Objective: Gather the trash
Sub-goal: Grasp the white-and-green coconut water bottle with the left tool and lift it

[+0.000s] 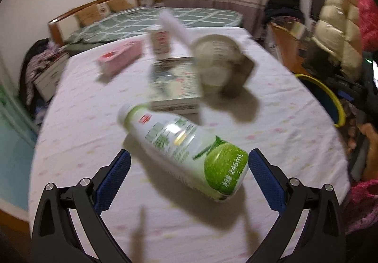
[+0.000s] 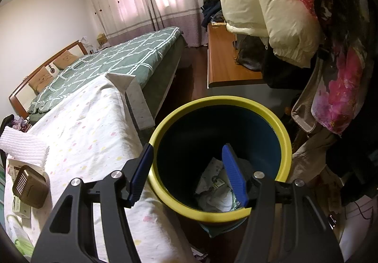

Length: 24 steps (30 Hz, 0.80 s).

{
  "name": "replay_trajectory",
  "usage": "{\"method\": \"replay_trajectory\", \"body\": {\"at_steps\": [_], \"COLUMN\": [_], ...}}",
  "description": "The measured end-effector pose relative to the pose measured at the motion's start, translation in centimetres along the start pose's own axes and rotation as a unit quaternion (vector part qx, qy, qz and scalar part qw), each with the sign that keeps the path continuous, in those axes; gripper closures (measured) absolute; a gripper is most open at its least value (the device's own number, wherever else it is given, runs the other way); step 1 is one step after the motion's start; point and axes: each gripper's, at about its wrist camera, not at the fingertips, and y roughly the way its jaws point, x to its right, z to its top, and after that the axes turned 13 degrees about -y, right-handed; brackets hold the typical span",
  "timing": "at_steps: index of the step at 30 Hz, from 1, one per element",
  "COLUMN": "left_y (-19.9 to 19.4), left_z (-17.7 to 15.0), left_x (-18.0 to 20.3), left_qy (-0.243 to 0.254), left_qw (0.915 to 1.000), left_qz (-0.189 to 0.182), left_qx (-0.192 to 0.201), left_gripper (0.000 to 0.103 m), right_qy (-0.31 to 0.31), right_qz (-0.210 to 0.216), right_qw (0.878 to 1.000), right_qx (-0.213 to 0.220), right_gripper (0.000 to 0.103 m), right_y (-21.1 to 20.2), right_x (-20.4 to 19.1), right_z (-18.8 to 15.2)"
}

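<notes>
A white and green drink bottle (image 1: 186, 149) lies on its side on the white bedsheet (image 1: 82, 126). My left gripper (image 1: 189, 163) is open, its blue pads on either side of the bottle's base end, not touching it. My right gripper (image 2: 187, 163) is open and empty, held over the yellow-rimmed blue trash bin (image 2: 283, 130) beside the bed. Crumpled white paper trash (image 2: 215, 189) lies at the bin's bottom. The bin's rim also shows at the right of the left wrist view (image 1: 330, 95).
On the bed beyond the bottle are a book (image 1: 174, 83), a brown object (image 1: 219, 62), a small carton (image 1: 160, 41) and a pink pack (image 1: 120, 57). A brown box (image 2: 29, 188) and white cloth (image 2: 23, 145) lie on the sheet. Hanging coats (image 2: 271, 10) crowd the right.
</notes>
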Motion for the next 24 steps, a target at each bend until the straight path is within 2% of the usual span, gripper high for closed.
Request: {"method": "replay_trajectory", "body": {"at_steps": [3,6,10,16,17,19,23,24], "left_y": [-0.7,-1.1,-0.2,1.2,1.3,1.7,2.7,2.6], "left_z": [-0.1,-0.7,-1.4,-0.8,-0.7,-0.6,-0.9,-0.9], "left_x": [-2.6,-3.8,-3.4,-2.7,-2.6,-2.6,-2.7,-2.7], "left_qy": [-0.019,-0.032,-0.043,-0.076,-0.078,-0.078,-0.073,-0.07], "left_qw": [0.9996,0.9994,0.9989,0.9968,0.9965,0.9962,0.9966,0.9968], "left_qz": [0.021,0.015,0.0,0.024,0.03,0.037,0.024,0.025], "left_qx": [0.003,-0.005,-0.021,-0.011,-0.008,-0.01,-0.03,-0.029], "left_gripper": [0.005,0.005,0.005,0.005,0.007,0.018,0.042,0.043], "right_qy": [-0.001,-0.003,-0.008,-0.013,-0.012,-0.009,-0.007,-0.007], "right_qz": [-0.001,-0.002,-0.005,-0.006,-0.005,-0.002,0.002,0.003], "right_qw": [1.0,1.0,1.0,1.0,1.0,1.0,1.0,1.0], "right_qx": [0.0,0.001,0.004,0.01,0.009,0.008,0.007,0.007], "right_gripper": [0.045,0.045,0.045,0.041,0.041,0.041,0.041,0.041], "right_y": [0.0,0.0,-0.2,-0.4,-0.4,-0.4,-0.3,-0.3], "right_x": [0.0,-0.2,-0.5,-0.6,-0.6,-0.5,-0.4,-0.4], "right_z": [0.0,0.1,0.0,0.0,0.1,0.1,0.1,0.1]}}
